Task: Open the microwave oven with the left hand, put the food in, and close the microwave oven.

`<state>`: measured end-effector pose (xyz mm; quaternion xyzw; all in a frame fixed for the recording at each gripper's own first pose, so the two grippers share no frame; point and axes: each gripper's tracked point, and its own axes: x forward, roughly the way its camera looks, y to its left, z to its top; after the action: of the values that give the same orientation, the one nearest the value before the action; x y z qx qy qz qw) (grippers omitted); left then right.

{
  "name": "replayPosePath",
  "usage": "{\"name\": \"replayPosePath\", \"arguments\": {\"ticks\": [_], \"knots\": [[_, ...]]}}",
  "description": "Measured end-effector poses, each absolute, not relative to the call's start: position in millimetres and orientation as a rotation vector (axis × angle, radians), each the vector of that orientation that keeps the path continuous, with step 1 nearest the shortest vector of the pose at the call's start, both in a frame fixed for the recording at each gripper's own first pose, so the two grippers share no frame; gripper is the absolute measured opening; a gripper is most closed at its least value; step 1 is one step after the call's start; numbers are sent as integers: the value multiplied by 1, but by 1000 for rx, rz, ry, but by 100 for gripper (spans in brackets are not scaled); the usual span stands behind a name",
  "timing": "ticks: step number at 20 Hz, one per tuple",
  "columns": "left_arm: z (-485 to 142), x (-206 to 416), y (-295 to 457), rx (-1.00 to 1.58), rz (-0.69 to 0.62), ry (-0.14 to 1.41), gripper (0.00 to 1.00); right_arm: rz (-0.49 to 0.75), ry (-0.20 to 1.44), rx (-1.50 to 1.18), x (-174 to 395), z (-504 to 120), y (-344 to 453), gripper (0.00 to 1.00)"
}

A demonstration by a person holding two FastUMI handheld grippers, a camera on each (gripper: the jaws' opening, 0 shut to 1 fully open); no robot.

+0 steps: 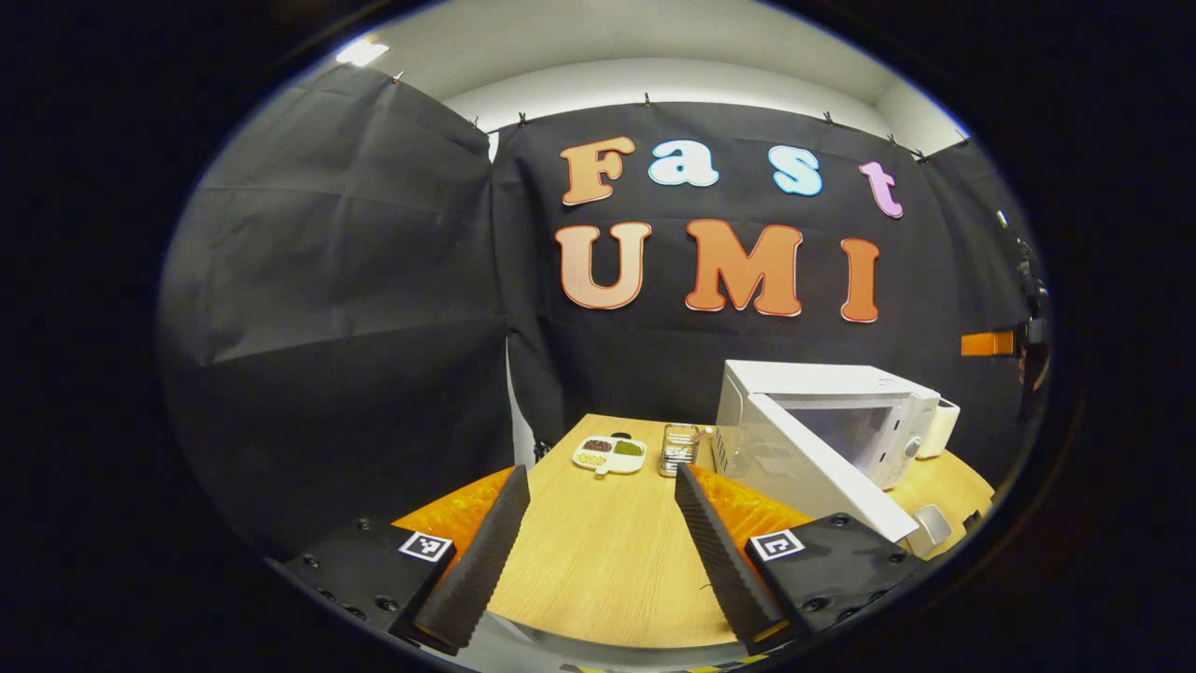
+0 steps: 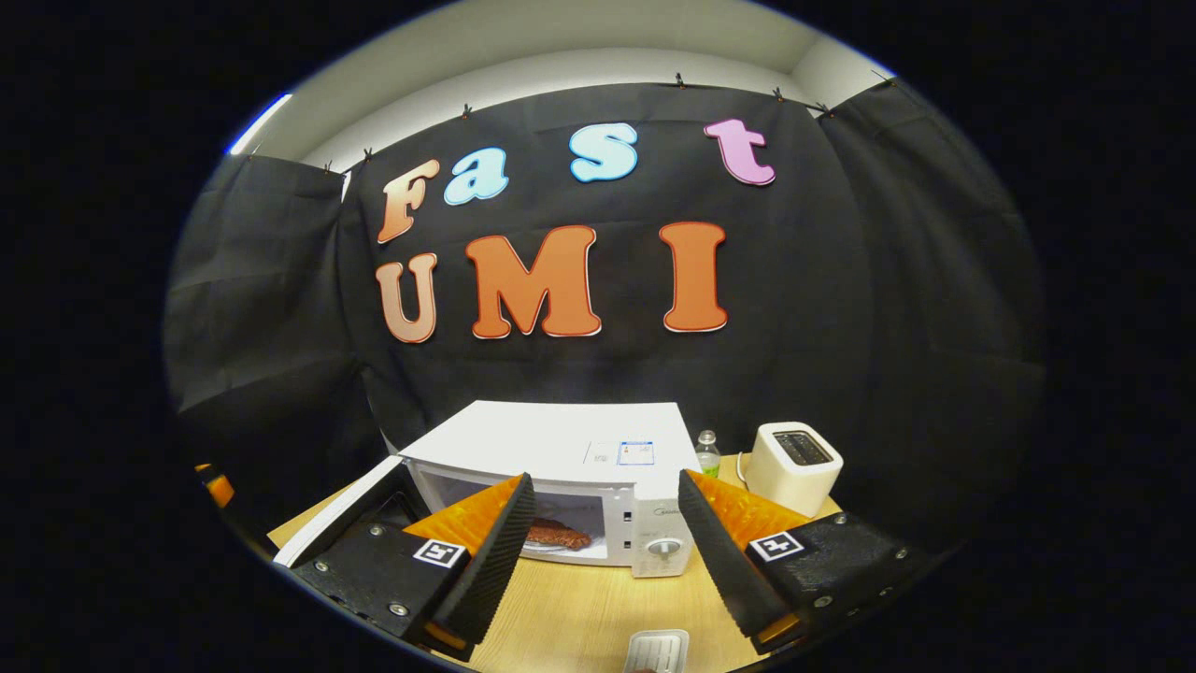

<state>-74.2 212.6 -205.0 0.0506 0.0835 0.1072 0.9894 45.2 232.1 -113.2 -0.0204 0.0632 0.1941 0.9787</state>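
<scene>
The white microwave (image 1: 846, 411) stands at the right of the wooden table, its door (image 1: 813, 472) swung open toward me. From the right gripper view the microwave (image 2: 561, 444) faces me with the door (image 2: 332, 528) hanging open at the left. A brown piece of food (image 2: 558, 536) lies on a plate inside the cavity. My left gripper (image 1: 598, 542) is open over the bare tabletop, left of the door, holding nothing. My right gripper (image 2: 603, 551) is open in front of the microwave, apart from it and empty.
A white divided dish (image 1: 609, 453) with beans and a glass jar (image 1: 678, 449) stand at the table's far side. A white toaster (image 2: 794, 467) and a small bottle (image 2: 708, 453) sit right of the microwave. A small white object (image 2: 657, 650) lies near the front edge.
</scene>
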Motion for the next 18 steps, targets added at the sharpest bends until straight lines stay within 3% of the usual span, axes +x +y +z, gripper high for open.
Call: {"name": "replayPosePath", "arguments": {"ticks": [2,6,7,9,14,18], "knots": [[-212,-75,201,93,190,171,98,368,111,-65,37,-100,215,95],[-231,-68,194,80,164,194,62,324,75,-76,26,-78,191,95],[-236,-68,194,90,177,195,51,312,68,-80,25,-75,186,95],[-243,-68,195,100,180,189,7,296,58,-87,20,-68,180,95],[-266,-60,168,111,80,204,2,268,31,-96,11,-48,164,95],[-284,-53,146,100,30,240,4,262,17,-73,7,-41,157,95]]}}
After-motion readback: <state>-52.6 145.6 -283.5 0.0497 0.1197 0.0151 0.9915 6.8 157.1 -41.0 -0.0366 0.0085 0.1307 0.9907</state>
